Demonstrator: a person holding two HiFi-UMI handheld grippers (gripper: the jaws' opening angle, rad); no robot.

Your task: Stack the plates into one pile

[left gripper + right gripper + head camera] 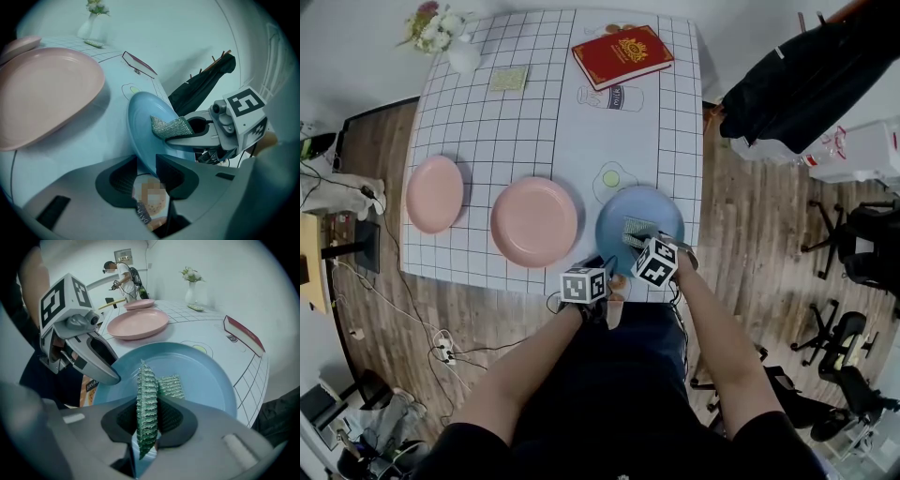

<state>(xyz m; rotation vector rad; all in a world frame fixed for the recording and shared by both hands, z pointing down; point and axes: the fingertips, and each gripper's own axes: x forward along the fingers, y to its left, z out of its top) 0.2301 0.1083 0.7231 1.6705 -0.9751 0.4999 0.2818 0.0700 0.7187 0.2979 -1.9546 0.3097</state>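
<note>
A blue plate [623, 208] sits at the near right edge of the grid-cloth table [534, 131]. My left gripper [606, 269] is shut on its near rim; in the left gripper view the blue plate [145, 122] runs edge-on between the pads of the left gripper [147, 171]. My right gripper [637, 236] is shut on a silver-green mesh scouring pad [146, 399], which stands folded between its jaws, one flap lying on the blue plate [201, 376]. Two pink plates lie apart on the table, one in the middle [534, 221] and one at the left [435, 193].
A red book [622, 54], a small green card [508, 79] and a vase of flowers [450, 37] stand at the table's far end. A dark jacket [806, 75] hangs to the right, office chairs [862, 244] beyond. A person [123, 275] stands in the background.
</note>
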